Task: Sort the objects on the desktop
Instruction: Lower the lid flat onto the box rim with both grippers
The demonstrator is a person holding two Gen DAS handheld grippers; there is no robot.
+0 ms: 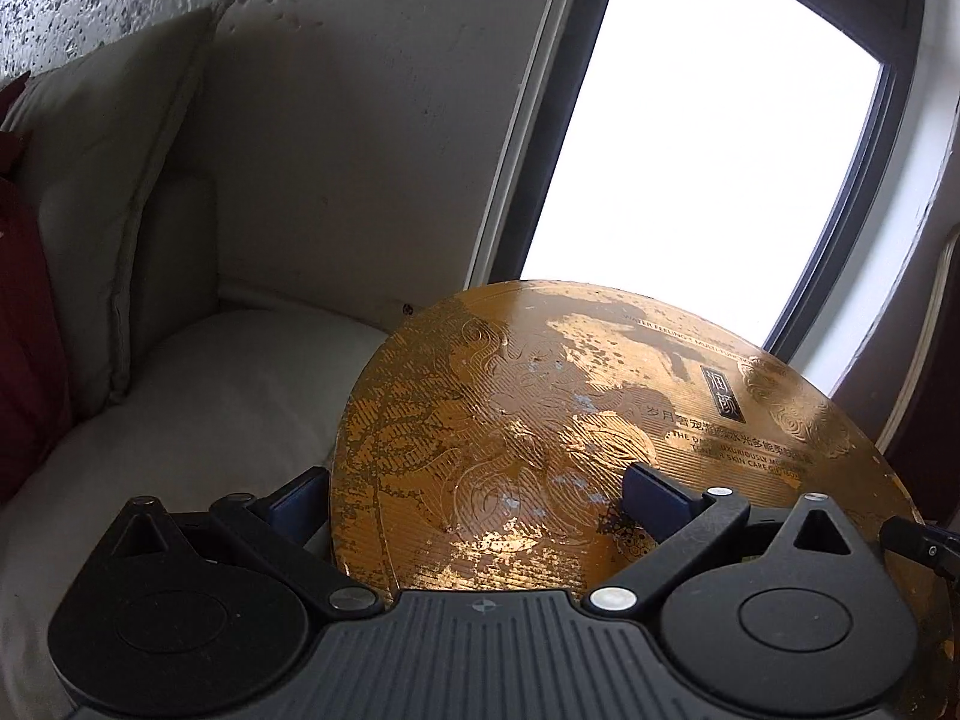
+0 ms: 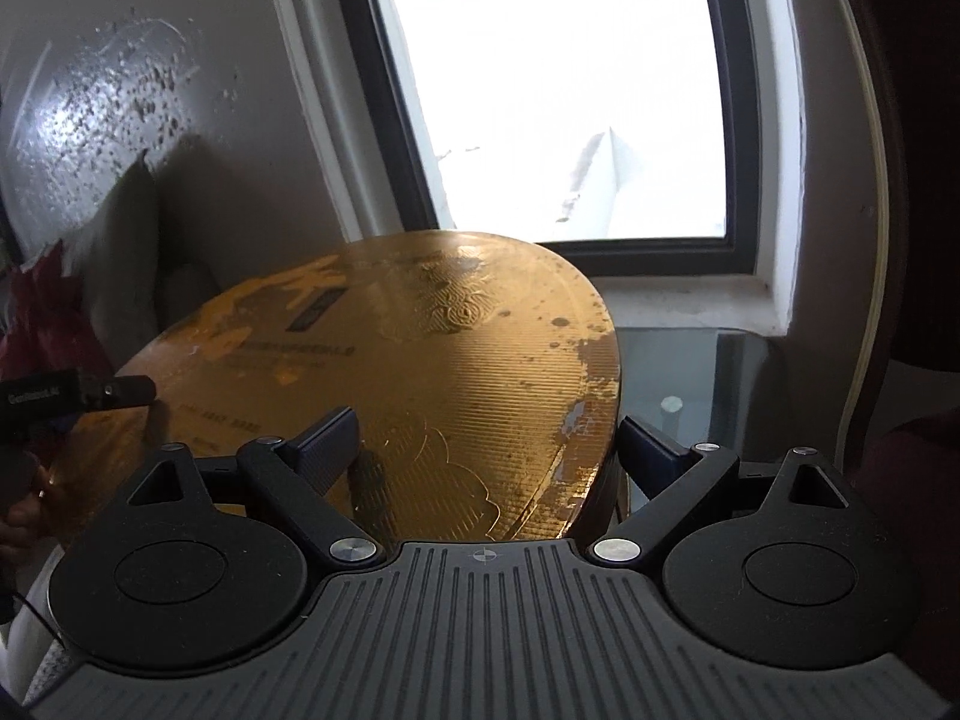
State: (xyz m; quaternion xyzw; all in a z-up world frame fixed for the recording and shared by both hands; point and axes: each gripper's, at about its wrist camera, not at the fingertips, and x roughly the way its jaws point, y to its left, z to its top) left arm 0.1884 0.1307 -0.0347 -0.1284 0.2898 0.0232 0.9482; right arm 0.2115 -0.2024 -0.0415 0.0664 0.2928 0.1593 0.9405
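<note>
While both grippers meet on the same thing, the gold box (image 1: 540,420) sits between them, lifted in front of a bright window (image 1: 690,150). It is a flat, worn golden box with embossed swirls, a dark label and lines of print on its lid. The left gripper (image 1: 474,492) has one blue finger (image 1: 297,501) just off the box's left edge and the other lying on the lid; whether the jaws actually pinch the box I cannot tell. The right gripper (image 2: 486,450) straddles the box's right edge, one finger (image 2: 324,450) on the lid and the other beside the dark side wall, wide apart; its grip is equally unclear. At the left edge of the right wrist view, part of the left gripper shows over the box. A glass tabletop (image 2: 708,372) lies below the window sill, beyond the box's right edge. A pale sofa cushion (image 1: 108,210) leans against the wall at the left.
</note>
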